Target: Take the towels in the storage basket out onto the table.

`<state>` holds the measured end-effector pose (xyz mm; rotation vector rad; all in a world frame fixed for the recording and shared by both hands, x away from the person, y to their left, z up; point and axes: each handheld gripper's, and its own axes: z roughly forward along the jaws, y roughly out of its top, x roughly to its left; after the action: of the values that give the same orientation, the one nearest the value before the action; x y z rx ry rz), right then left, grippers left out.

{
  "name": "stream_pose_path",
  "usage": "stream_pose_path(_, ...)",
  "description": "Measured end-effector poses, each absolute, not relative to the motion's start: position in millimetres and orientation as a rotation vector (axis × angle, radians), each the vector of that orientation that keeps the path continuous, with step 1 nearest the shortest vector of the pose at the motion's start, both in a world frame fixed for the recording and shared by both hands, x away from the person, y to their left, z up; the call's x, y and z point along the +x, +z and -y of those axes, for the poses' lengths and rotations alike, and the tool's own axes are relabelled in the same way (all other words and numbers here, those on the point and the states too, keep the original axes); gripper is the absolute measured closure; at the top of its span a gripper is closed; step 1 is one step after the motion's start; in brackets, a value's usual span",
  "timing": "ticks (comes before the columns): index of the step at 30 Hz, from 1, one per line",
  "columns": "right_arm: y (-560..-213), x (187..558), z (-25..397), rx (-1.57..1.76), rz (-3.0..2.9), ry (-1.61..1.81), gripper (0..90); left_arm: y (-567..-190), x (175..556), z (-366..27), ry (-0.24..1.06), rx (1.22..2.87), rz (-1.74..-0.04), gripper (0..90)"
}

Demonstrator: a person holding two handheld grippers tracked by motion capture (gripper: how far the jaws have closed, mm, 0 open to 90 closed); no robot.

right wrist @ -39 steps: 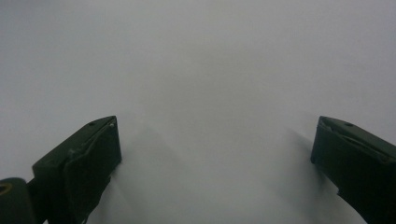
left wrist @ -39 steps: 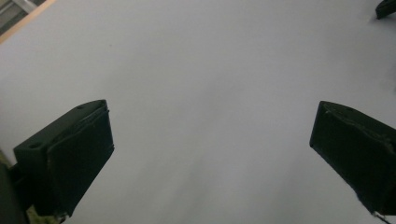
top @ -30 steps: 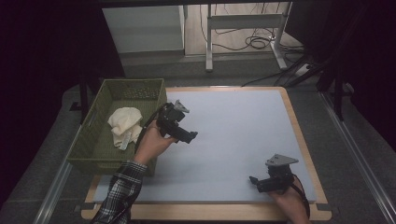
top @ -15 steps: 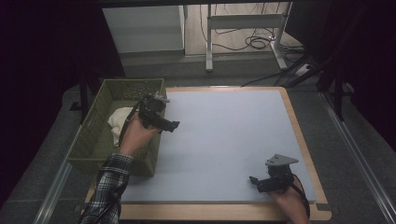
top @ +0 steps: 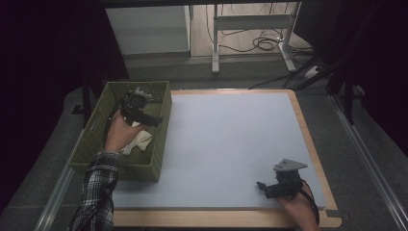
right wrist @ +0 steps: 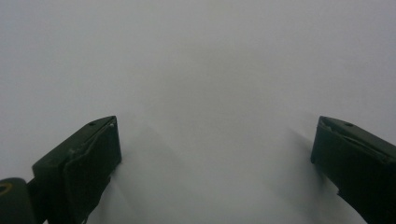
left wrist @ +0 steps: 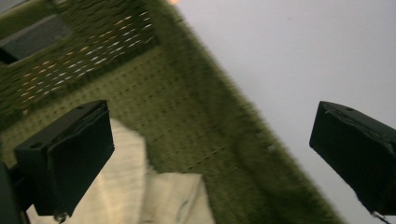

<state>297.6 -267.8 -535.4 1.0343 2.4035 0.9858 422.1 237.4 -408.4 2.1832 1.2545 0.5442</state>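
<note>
Left gripper over the cloth in the basket, right parked on the mat

High view: left gripper (top: 153, 120) inside the green woven basket (top: 96, 142), just above the cream cloth (top: 139, 142); right gripper (top: 262, 186) well apart from the basket, on the grey mat (top: 226, 139).
Left gripper view: jaws spread, nothing between them, cloth (left wrist: 140, 196) on the basket floor (left wrist: 187, 116).
Right gripper view: jaws spread over bare mat (right wrist: 210, 93).

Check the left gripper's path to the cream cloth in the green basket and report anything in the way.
Nothing visible blocks it. The left gripper hangs inside the green basket with jaws wide open, the cream cloth directly below between them. The basket's right wall lies beside the path, not across it.
</note>
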Motion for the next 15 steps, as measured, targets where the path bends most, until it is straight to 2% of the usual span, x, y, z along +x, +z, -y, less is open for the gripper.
stream_pose_path(6, -535.4, 297.6, 267.8, 1.034, -2.404, 0.986, 1.8, -420.3, 428.9, -264.7, 0.521, 2.161, -1.330, 0.0)
stream_pose_path(15, -535.4, 297.7, 267.7, 1.035, -2.403, 0.987, 1.8, -458.7, 445.7, -295.8, 0.432, 2.203, -1.510, 0.0)
